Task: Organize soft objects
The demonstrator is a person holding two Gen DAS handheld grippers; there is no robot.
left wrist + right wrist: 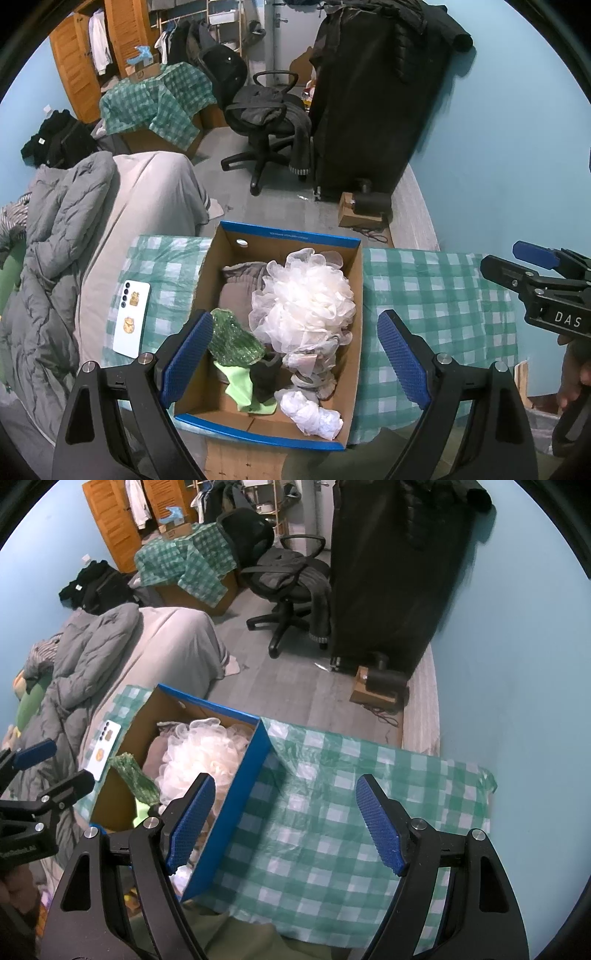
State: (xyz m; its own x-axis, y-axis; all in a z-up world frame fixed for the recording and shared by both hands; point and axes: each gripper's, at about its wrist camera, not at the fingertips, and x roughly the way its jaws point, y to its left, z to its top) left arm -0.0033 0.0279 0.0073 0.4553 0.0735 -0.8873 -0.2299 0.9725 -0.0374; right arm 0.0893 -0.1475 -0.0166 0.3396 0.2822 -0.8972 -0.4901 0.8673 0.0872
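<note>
A blue-edged cardboard box (354,288) stands on a green checked cloth (436,295). In it lie a white mesh bath pouf (303,299), a green mesh sponge (232,339), a grey-brown cloth (240,291), a lime green cloth (240,384), a dark sock (266,376) and a crumpled white plastic bag (310,413). My left gripper (295,354) is open and empty above the box's near half. My right gripper (284,819) is open and empty over the cloth (332,812), right of the box (236,794); the pouf (199,746) shows inside it.
A white phone (131,317) lies on the cloth left of the box. A bed with a grey quilt (55,258) is at the left. An office chair (266,122), a tall black clothes cover (373,103) and a small cardboard box (360,214) stand on the floor beyond.
</note>
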